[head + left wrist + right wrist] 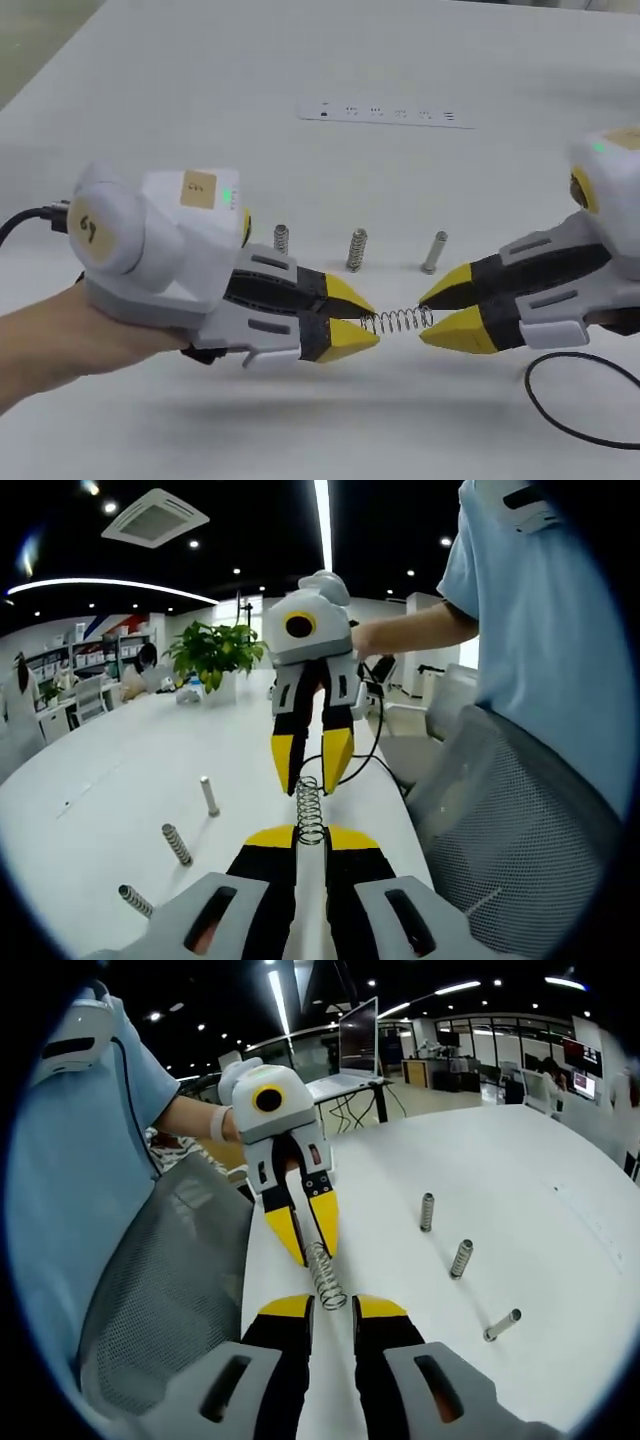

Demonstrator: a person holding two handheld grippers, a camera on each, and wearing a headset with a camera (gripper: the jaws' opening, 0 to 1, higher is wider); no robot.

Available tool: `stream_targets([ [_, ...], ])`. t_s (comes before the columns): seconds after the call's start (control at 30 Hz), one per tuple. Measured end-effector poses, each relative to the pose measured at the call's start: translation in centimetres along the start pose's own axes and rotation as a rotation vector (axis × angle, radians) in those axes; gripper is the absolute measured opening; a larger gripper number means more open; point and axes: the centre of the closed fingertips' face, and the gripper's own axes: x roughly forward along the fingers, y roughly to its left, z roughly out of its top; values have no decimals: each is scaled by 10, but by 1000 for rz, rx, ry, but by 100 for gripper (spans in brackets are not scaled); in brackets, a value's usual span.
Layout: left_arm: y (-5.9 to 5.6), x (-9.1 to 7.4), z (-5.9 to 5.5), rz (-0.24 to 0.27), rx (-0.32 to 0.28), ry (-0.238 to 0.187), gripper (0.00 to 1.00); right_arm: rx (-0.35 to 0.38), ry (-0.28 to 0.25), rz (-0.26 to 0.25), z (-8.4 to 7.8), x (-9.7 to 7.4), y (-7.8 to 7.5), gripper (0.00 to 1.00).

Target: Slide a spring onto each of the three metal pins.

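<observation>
A loose spring (400,320) hangs level above the white table (200,120), between my two grippers. My left gripper (366,322) is shut on its left end; in the left gripper view the spring (310,808) rises from my left gripper (311,836). My right gripper (436,312) faces it, open, with the spring's other end (328,1280) between its jaws (334,1307). Behind stand three pins: the left pin (281,238) and the middle pin (357,249) each carry a spring, while the right pin (435,252) is bare.
A white power strip (385,113) lies at the far side of the table. A black cable loop (590,400) rests at the near right. A mesh chair (160,1290) stands beside the table edge, by the person's body.
</observation>
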Motion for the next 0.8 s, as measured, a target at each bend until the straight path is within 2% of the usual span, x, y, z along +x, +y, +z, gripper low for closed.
stream_targets([
  [0.1,0,-1,-1,2,-3,0,2,-5,7,10,0,1,1,9],
  [0.4,-2,-2,-4,0,-13,4,2,-17,28,29,0,3,4,8],
  [0.6,-2,0,-7,6,-23,7,2,-16,55,22,6,1,4,8],
  [0.8,0,1,-9,11,-30,12,2,-48,76,11,12,0,5,8],
])
